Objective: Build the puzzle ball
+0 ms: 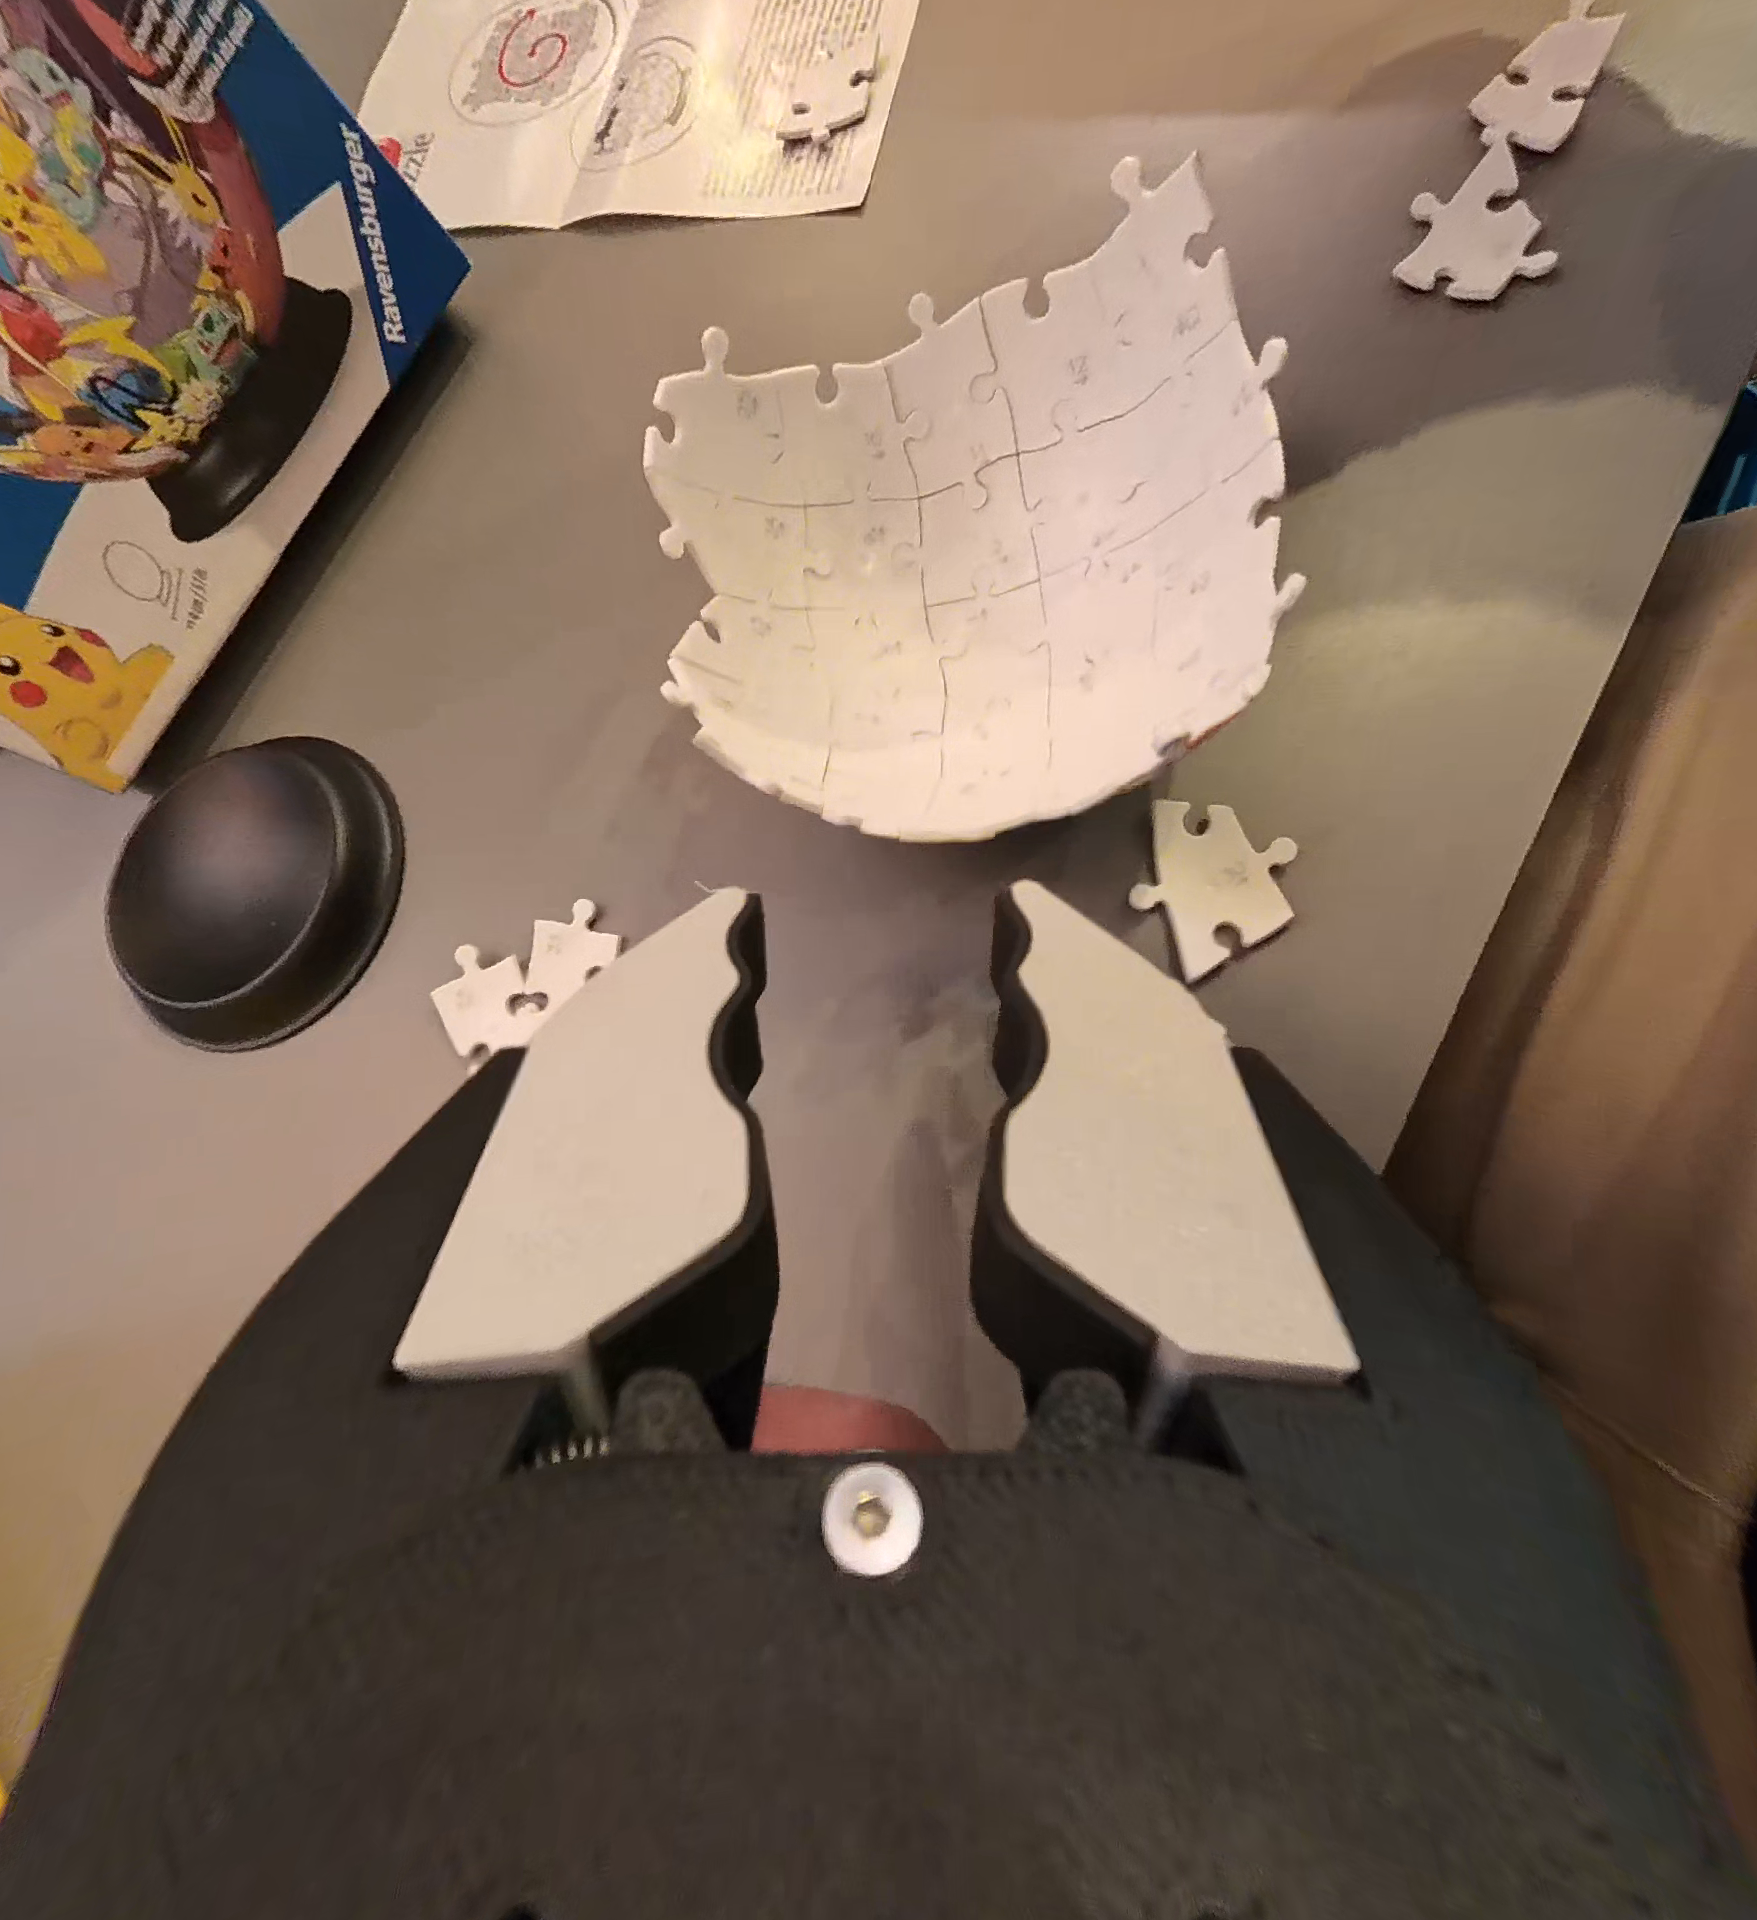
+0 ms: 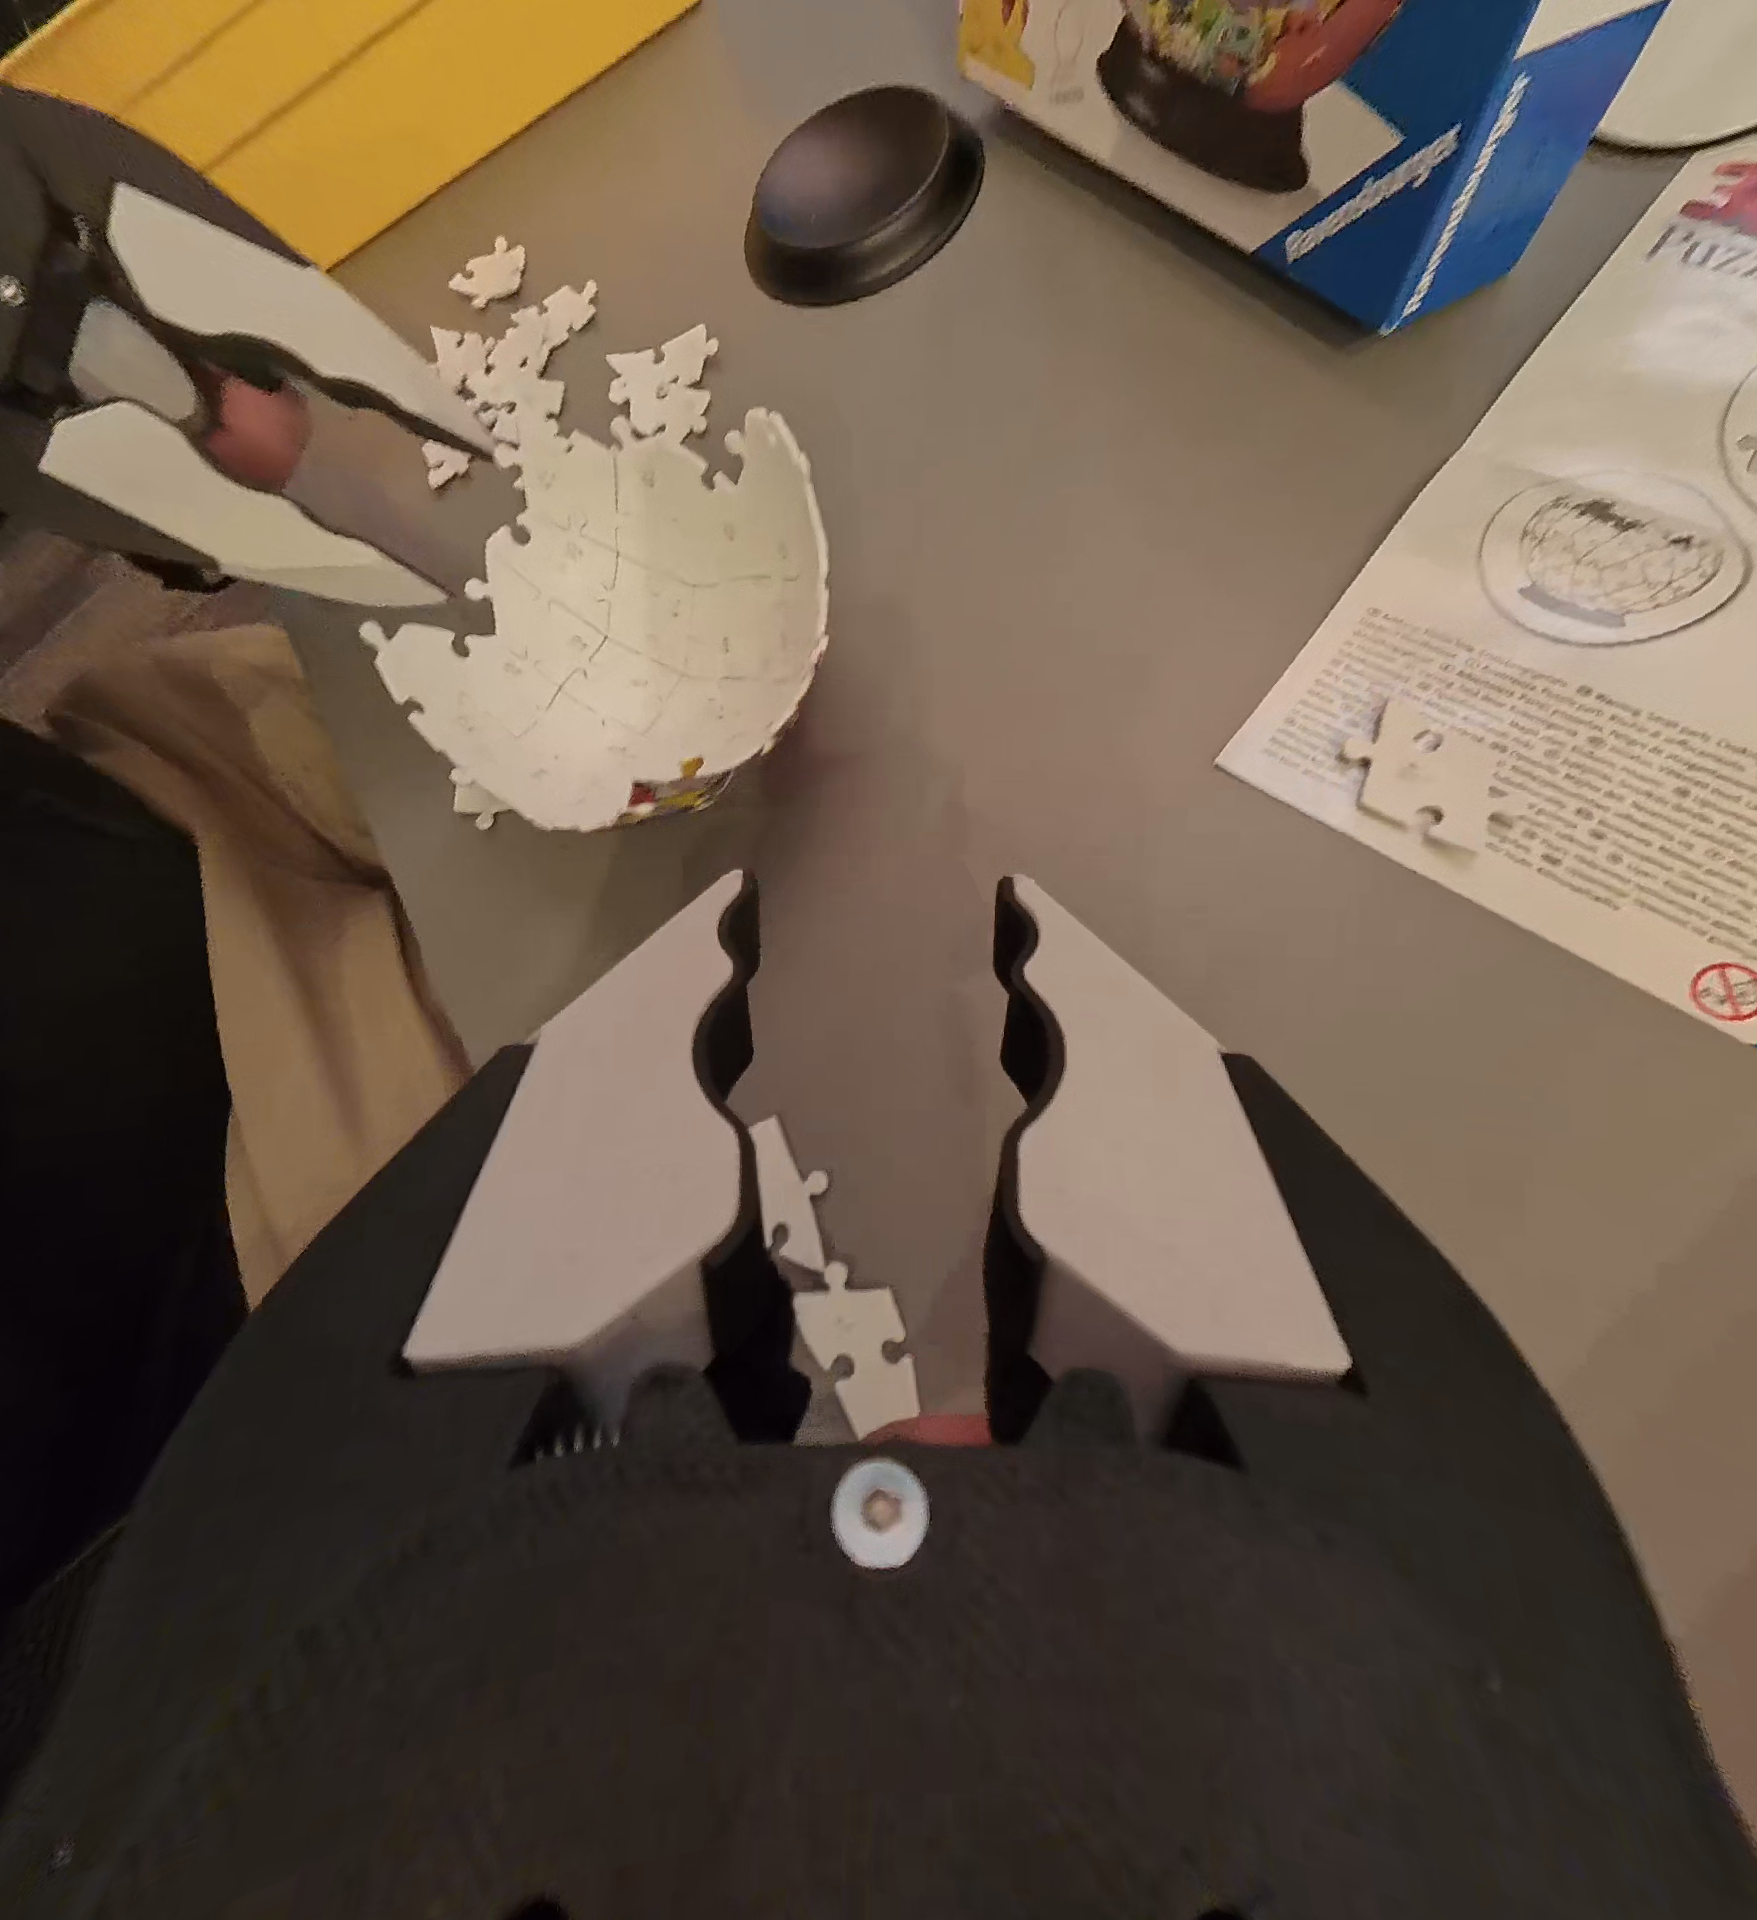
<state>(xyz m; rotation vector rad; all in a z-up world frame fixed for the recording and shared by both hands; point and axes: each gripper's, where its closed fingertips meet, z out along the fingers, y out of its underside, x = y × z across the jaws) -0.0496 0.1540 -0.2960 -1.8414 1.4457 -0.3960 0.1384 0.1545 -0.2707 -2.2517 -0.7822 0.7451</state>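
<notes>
— On the grey tabletop (image 1: pixel 438 1195), left wrist view: what stands?
— A bowl-shaped part-built shell (image 1: pixel 967 582) mid-table; left gripper (image 1: pixel 879 914) just short of it, jaws apart, empty.
— Right wrist view?
— Right gripper (image 2: pixel 874 894) gaping too (loose pieces (image 2: pixel 843 1320) beneath it). Roughly half built, by my reckoning; stand (image 2: pixel 863 197) unused.

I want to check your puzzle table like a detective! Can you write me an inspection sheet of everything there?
Surface: grey table, bare patches between items.
Job's things: half-built puzzle ball, white inside facing up; loose pieces around it; black stand upside down.
Clutter: puzzle box, instruction sheet with one piece on it, yellow sheet.
Grippers: left gripper open, empty, near the ball; right gripper open, empty.
Cables: nothing seen.
Surroundings: tan cushion beside the table.
</notes>
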